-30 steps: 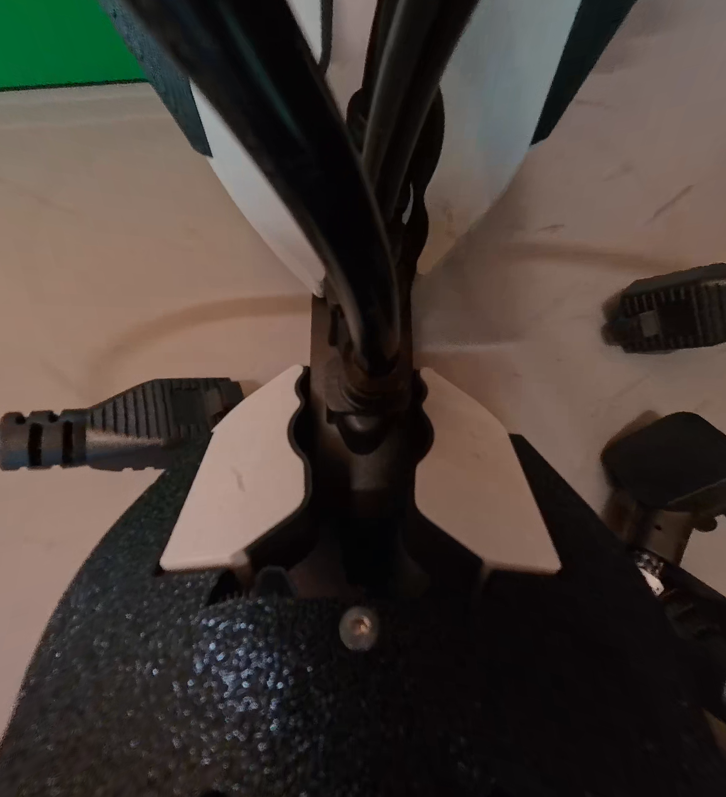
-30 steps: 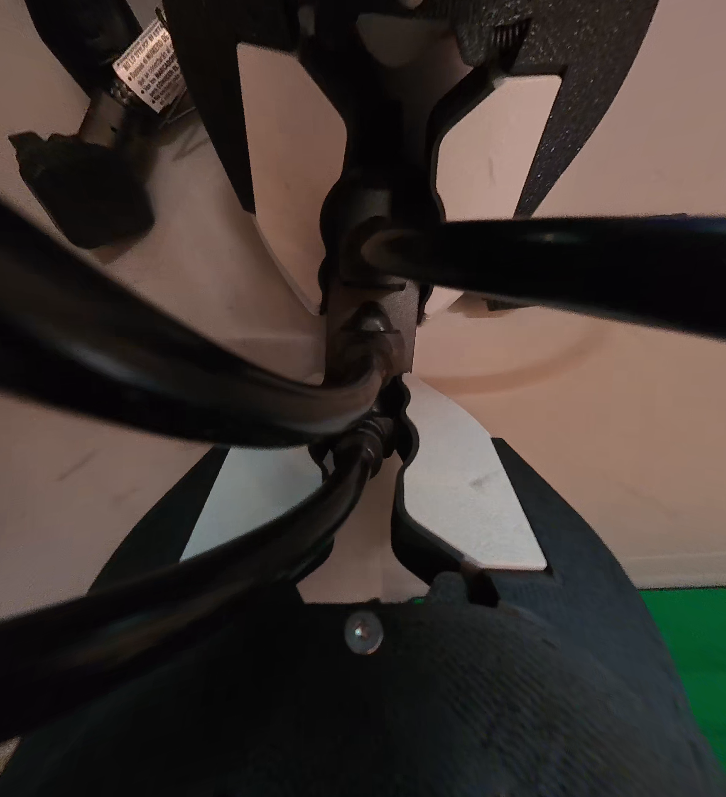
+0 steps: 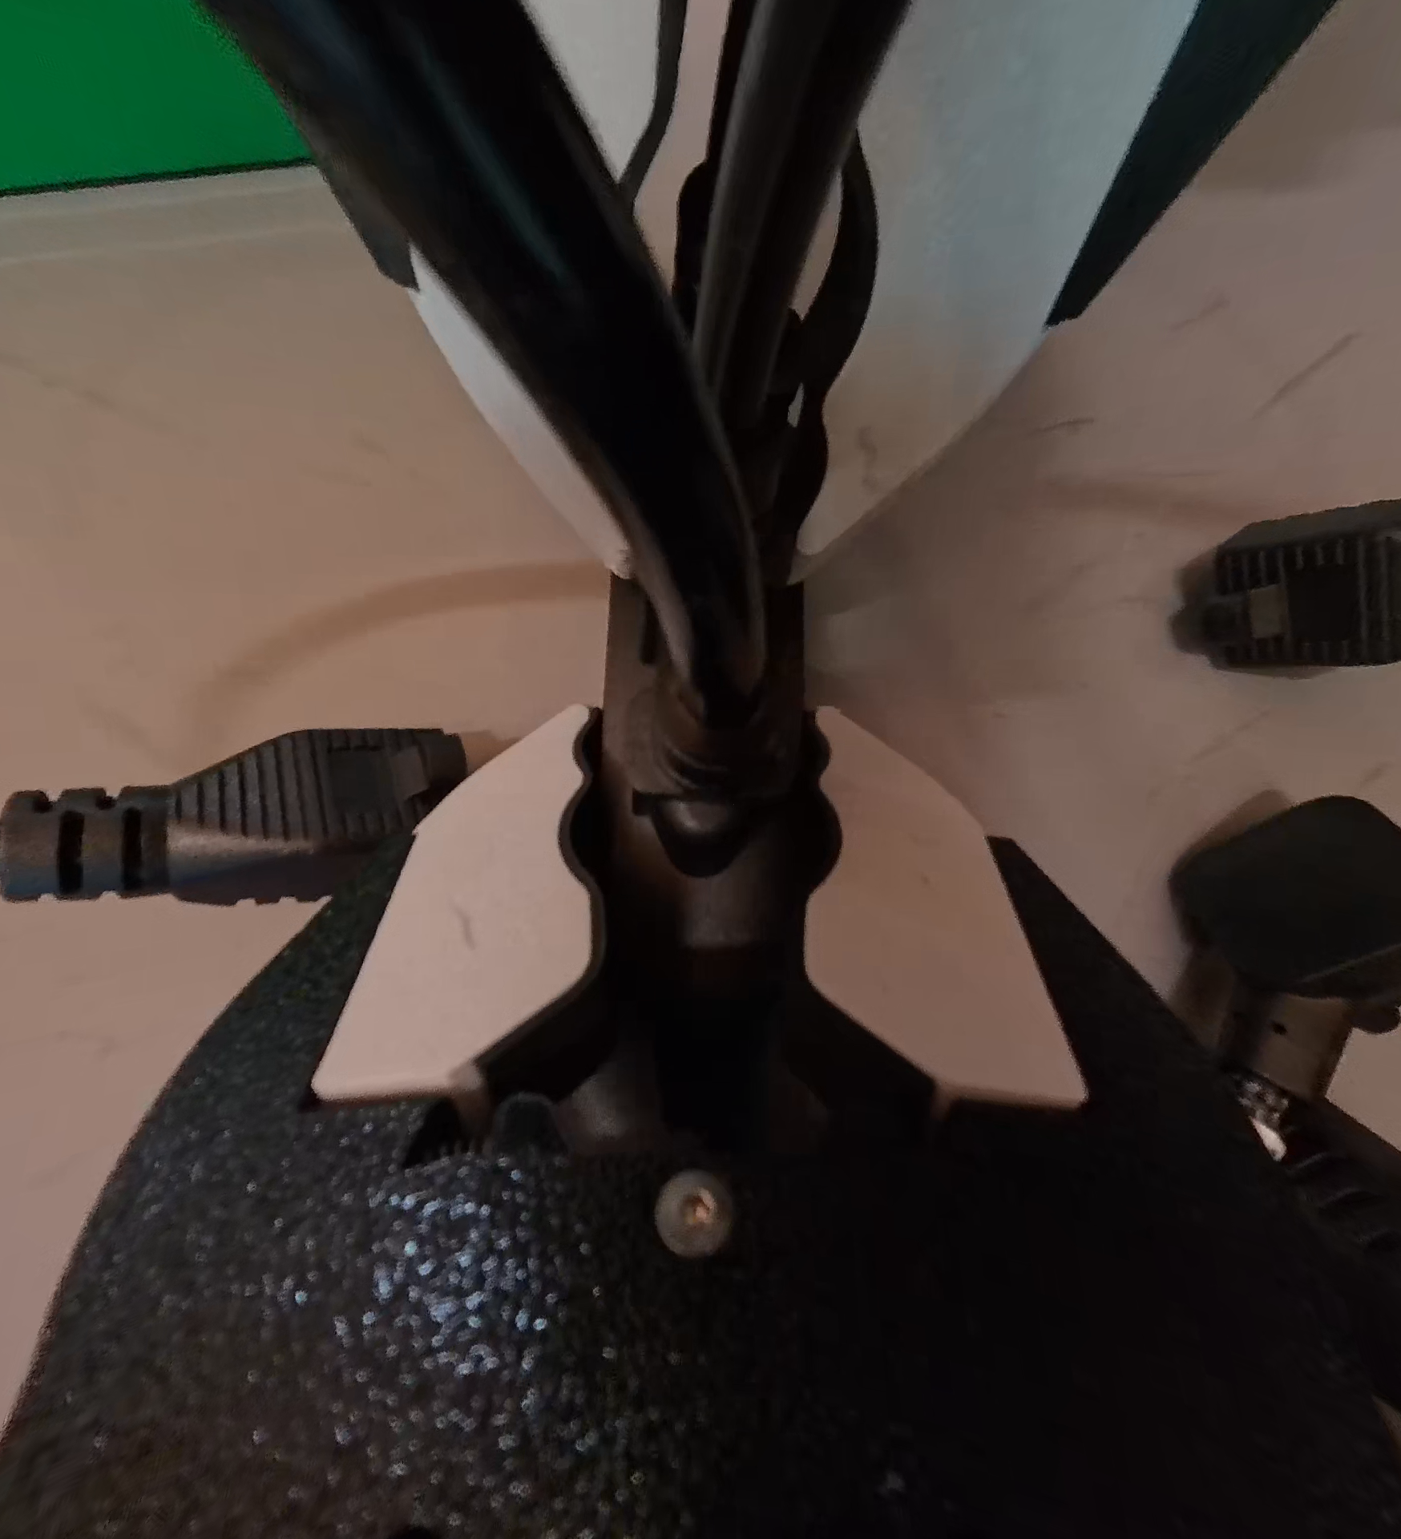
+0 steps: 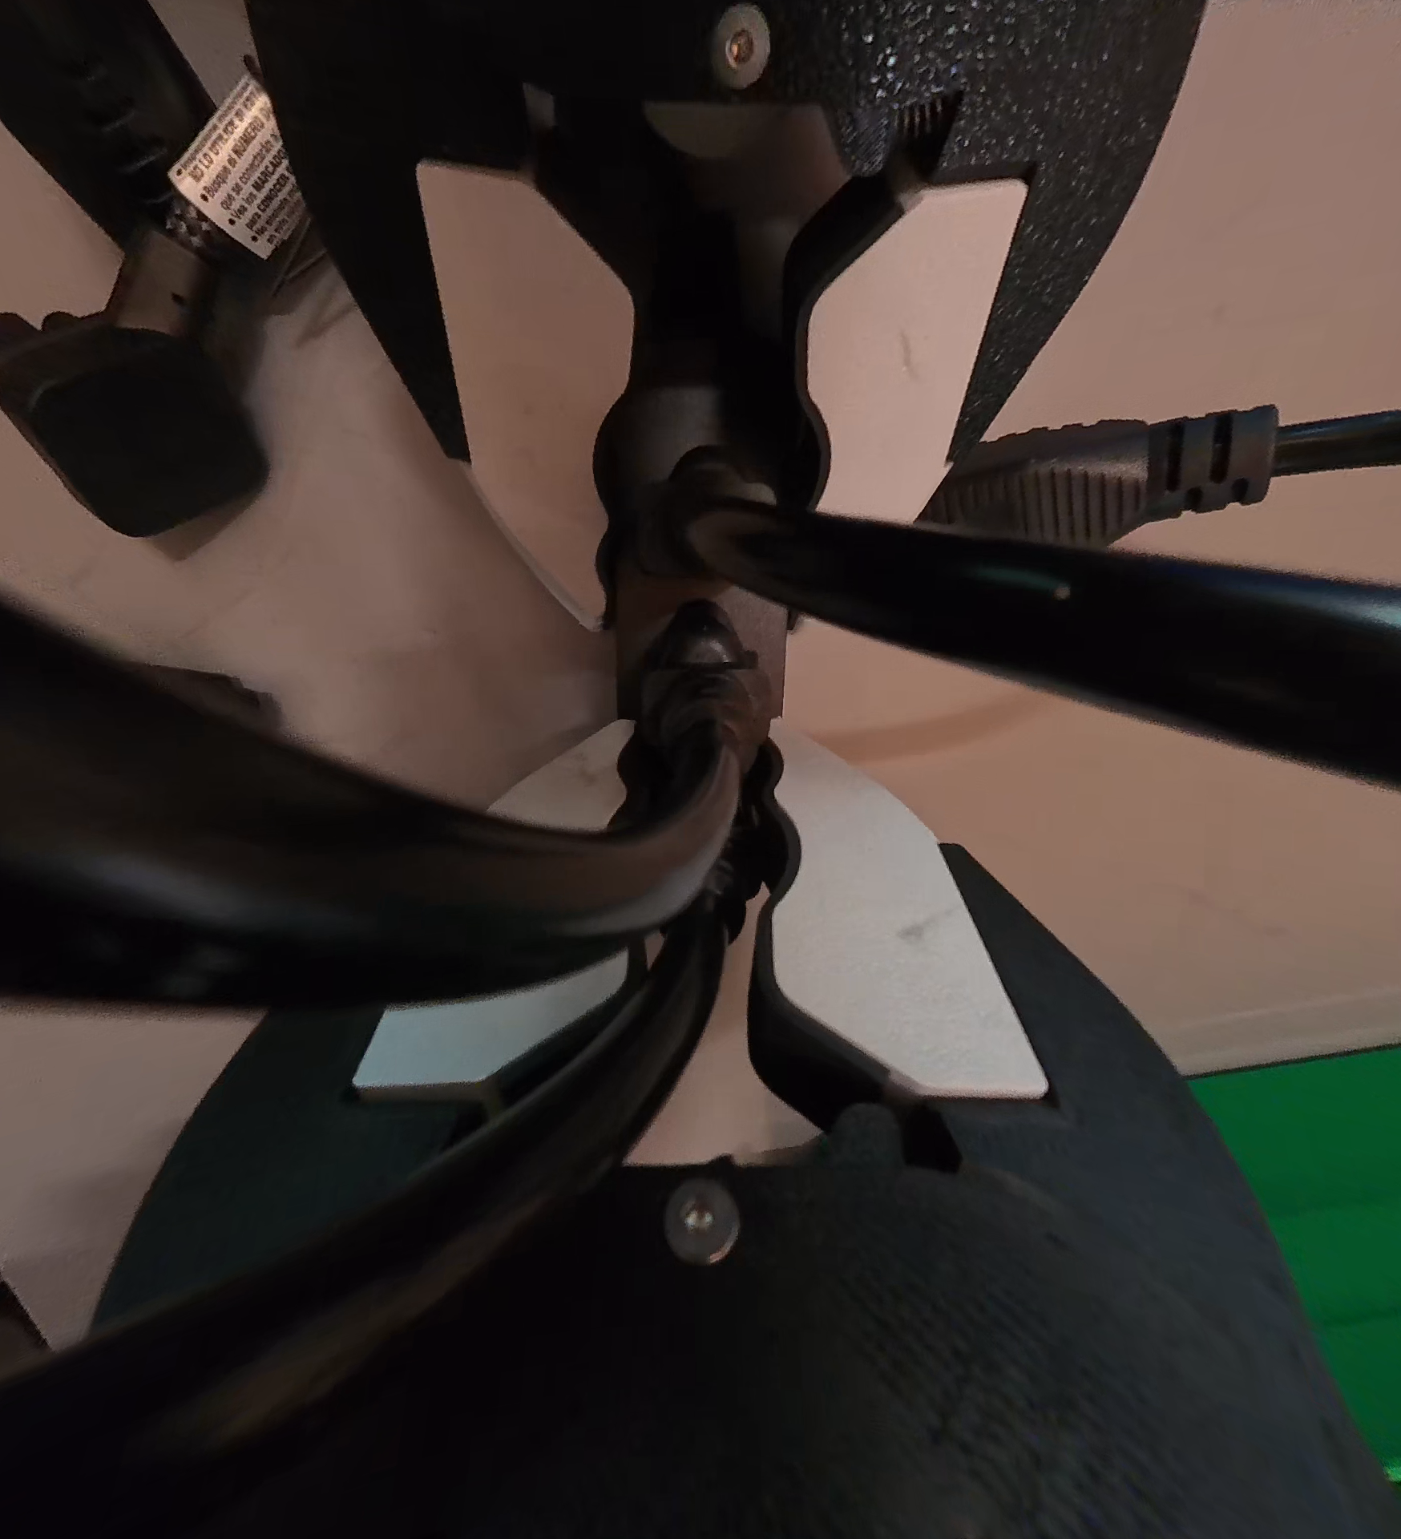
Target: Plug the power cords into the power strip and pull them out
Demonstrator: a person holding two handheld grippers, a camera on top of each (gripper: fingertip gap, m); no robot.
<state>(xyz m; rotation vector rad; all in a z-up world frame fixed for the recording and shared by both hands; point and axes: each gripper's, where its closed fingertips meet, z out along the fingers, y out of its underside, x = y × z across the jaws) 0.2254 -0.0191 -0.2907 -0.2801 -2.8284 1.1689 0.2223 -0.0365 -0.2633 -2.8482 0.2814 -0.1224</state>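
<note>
Left gripper (image 3: 701, 799) and right gripper (image 4: 701, 774) both clenched on black moulded plug block (image 4: 701, 641); taut black cords (image 4: 1097, 600) risk slipping, snagging.

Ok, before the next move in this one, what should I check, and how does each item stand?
1. Left gripper shut on the black plug body: ok.
2. Right gripper shut on the black cords near their strain relief: ok.
3. Prongs lined up with a socket: cannot tell, the joint is hidden between the fingers.
4. Power strip in view: cannot tell, nothing here reads clearly as one.
5. Path clear of loose cable: not ok, a thick cord crosses in front of the right gripper.
6. Spare ribbed plug clear of the left gripper: not ok, it lies right beside a finger.
</note>
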